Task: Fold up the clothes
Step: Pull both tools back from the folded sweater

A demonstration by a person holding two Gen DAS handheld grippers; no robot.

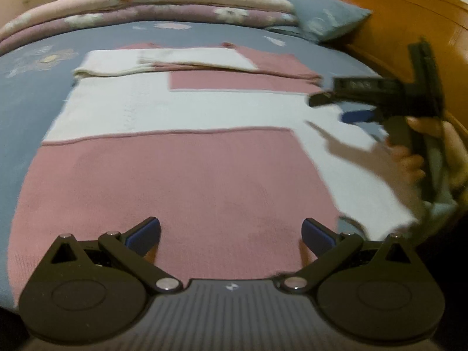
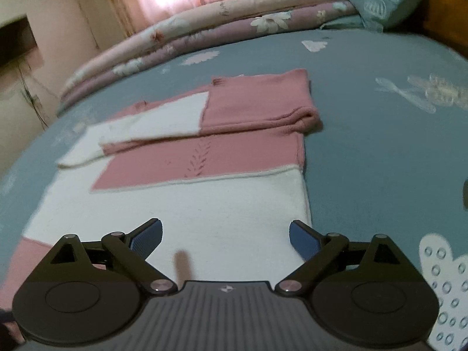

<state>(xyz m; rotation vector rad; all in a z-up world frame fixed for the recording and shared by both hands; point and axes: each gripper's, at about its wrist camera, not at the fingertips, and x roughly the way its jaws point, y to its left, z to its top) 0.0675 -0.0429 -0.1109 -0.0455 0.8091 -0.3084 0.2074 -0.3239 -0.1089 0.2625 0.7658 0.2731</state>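
Both the left tongs point(image 1: 231, 234) and right tongs point(image 2: 225, 235) gape wide, empty, above the pink-and-white sweater point(image 1: 175, 175) on the bed point(image 2: 380, 152)

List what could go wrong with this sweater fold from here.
1. Both the left gripper and the right gripper are open above the sweater, holding nothing; a shallow pinch may slip off the knit.
2. The folded sleeves lie loose on top, so lifting the hem could shift them.
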